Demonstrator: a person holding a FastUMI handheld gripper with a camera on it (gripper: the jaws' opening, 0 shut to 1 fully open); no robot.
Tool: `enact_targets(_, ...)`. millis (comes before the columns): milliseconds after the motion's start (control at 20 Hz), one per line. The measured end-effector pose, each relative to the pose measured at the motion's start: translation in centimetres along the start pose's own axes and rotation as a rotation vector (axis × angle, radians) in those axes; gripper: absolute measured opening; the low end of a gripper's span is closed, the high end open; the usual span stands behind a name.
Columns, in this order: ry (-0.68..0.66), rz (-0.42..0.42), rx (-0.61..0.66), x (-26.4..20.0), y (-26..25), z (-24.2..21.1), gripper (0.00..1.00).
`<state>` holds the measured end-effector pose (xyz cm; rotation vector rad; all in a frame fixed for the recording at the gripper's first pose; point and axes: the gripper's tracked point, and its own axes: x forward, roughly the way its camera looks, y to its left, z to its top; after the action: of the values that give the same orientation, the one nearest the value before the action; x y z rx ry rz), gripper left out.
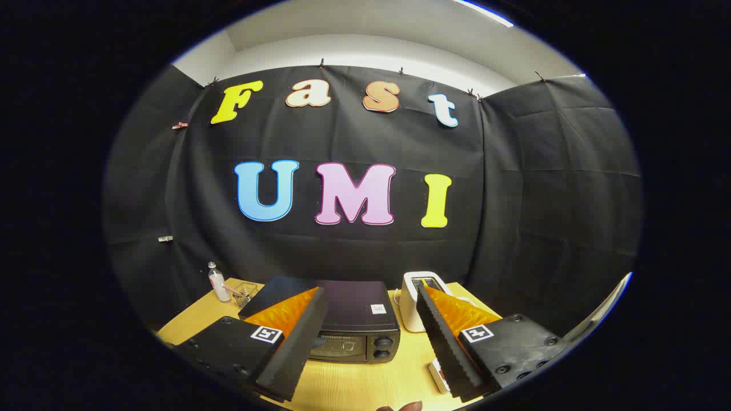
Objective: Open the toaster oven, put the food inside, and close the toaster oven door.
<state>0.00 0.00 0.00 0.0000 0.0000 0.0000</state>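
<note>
On the wooden table (354, 382) the toaster oven (348, 319) lies crosswise, door facing the wide-open, empty gripper (371, 342).

A light wood-grain surface (354, 382) carries a dark toaster oven (354, 319) near its middle, door shut. Just beside the oven stands a white appliance (412, 302), and at the far corner on the other side stand a small clear bottle (217, 282) and a wire basket (244, 293). A flat white thing (438, 377) lies nearer, partly hidden behind one finger of the tool (365, 342), whose fingers are spread wide apart.
</note>
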Motion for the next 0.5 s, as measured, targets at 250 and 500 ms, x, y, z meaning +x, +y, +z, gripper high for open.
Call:
enact_targets(250, -0.002, 0.005, -0.01, 0.0, 0.46, -0.11, 0.97)
enact_targets(500, -0.016, 0.009, -0.028, -0.06, 0.65, 0.43, 0.97)
